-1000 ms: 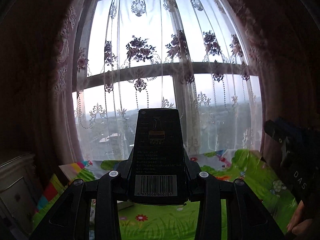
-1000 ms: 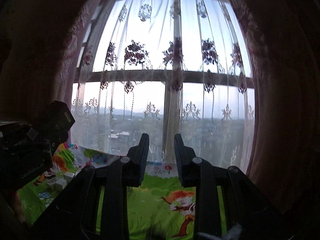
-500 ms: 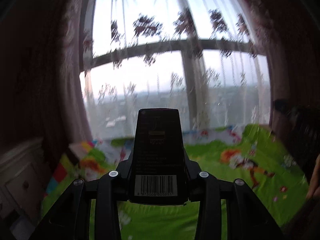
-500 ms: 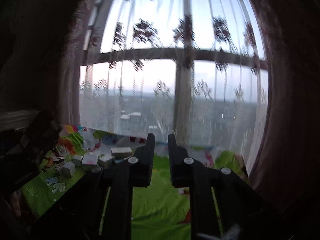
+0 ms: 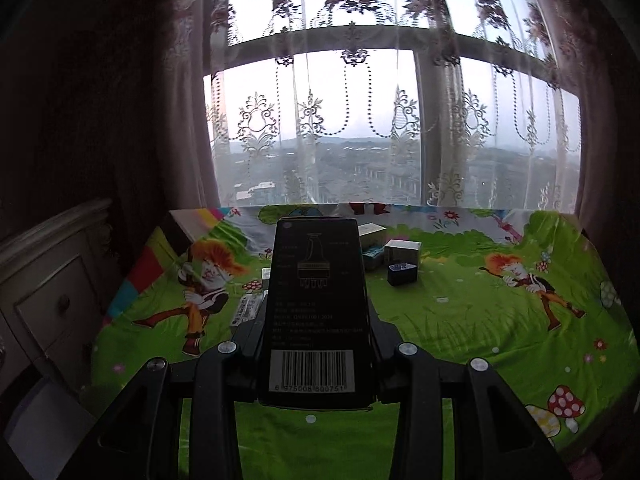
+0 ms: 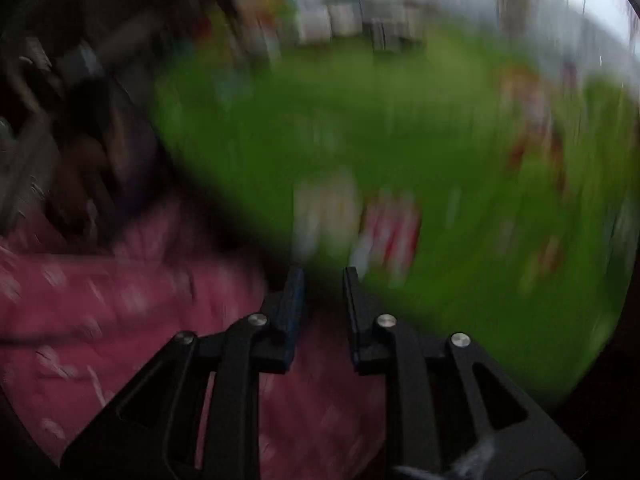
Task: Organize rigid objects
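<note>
1. The right wrist view is smeared; the right hand-held gripper (image 6: pixel 322 280) is closed on nothing, over green mat (image 6: pixel 440 140) and pink cloth (image 6: pixel 120 300).
2. The left hand-held gripper (image 5: pixel 316 320) clamps a black box (image 5: pixel 316 300), hiding part of the small boxes (image 5: pixel 402 256) on the mat behind it.

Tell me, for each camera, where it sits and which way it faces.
Left wrist: on the left tool, looking level across the green cartoon mat to the curtained window; its fingers clamp a black box.
Right wrist: on the right tool, tilted down at the blurred mat and pink fabric; fingers empty.
Shared: the mat and the small boxes near the window.
</note>
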Motion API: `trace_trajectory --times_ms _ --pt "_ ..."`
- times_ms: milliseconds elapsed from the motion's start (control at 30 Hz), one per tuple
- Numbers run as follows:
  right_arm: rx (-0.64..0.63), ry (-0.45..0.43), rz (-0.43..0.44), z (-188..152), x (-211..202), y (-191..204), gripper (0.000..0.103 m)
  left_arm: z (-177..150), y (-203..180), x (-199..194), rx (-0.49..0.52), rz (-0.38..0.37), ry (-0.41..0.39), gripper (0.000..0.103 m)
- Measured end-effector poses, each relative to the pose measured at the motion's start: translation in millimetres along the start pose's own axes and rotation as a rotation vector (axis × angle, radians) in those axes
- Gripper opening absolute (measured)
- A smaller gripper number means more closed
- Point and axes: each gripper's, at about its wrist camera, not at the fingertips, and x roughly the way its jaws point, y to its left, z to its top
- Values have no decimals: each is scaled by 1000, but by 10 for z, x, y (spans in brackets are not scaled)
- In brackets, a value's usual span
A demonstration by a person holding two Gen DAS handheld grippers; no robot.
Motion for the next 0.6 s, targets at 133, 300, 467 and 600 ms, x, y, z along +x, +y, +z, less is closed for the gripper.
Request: trace_trajectory --times_ms 133,300,467,600 --pt "183 162 86 -251 362 92 31 -14 -29 -20 10 -14 -5 40" --pt "196 126 70 -146 472 141 55 -69 -124 -13 42 -47 5 40" --pt "215 139 49 5 697 100 59 -101 -150 2 38 -60 13 40" --pt "190 110 18 -2 710 106 33 -87 -168 -38 59 -67 2 40"
